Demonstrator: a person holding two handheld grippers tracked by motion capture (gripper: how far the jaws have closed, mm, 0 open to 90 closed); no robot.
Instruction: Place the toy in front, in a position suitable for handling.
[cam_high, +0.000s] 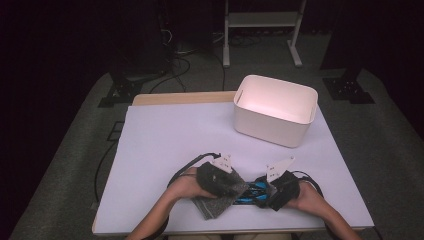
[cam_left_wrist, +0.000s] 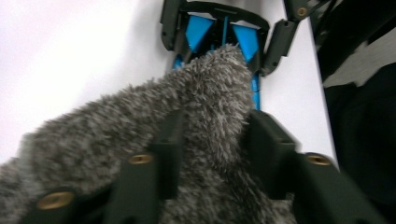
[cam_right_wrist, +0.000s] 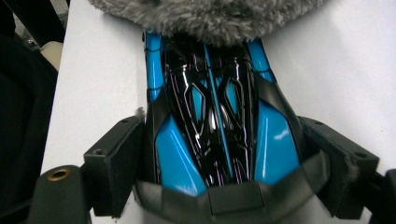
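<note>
A blue and black toy car (cam_high: 248, 193) lies near the table's front edge between my two grippers. In the right gripper view the toy car (cam_right_wrist: 215, 116) sits nose-away between the jaws, and my right gripper (cam_right_wrist: 229, 158) is shut on its rear. A grey fluffy cloth (cam_right_wrist: 210, 18) covers the car's far end. My left gripper (cam_left_wrist: 215, 140) is shut on the grey cloth (cam_left_wrist: 201, 107), which drapes over the car (cam_left_wrist: 243, 39) ahead. From above, the left gripper (cam_high: 239, 188) and cloth (cam_high: 217, 200) meet the right gripper (cam_high: 261, 193) over the car.
A white open box (cam_high: 275, 108) stands at the back right of the white table (cam_high: 190, 135). The person's forearms enter from the bottom edge. Black cables loop behind both grippers. The table's front edge lies just below the hands.
</note>
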